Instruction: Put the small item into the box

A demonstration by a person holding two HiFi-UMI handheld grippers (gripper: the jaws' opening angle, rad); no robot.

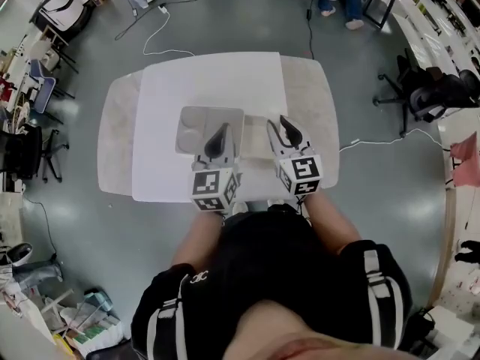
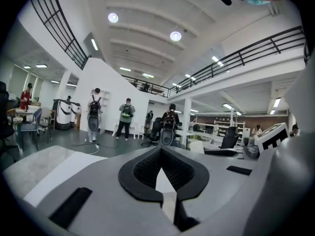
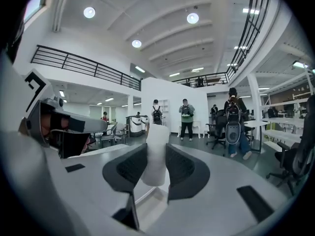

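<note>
Right gripper (image 3: 156,150) jaws clamping white item (image 3: 156,156)

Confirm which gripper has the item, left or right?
The right gripper: its jaws clamp a white cylindrical item. The left gripper has its jaws shut on nothing.

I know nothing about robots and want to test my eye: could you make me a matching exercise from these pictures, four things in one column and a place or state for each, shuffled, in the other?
Things
1. left gripper
2. right gripper
3. small white roll-shaped item
4. pale grey compartment box

Places or states
A. lies on the white sheet that covers the beige table
B. jaws together, nothing between them
C. stands between two black jaws
D. jaws clamped on a thing

Pairs: 1-B, 2-D, 3-C, 4-A
</note>
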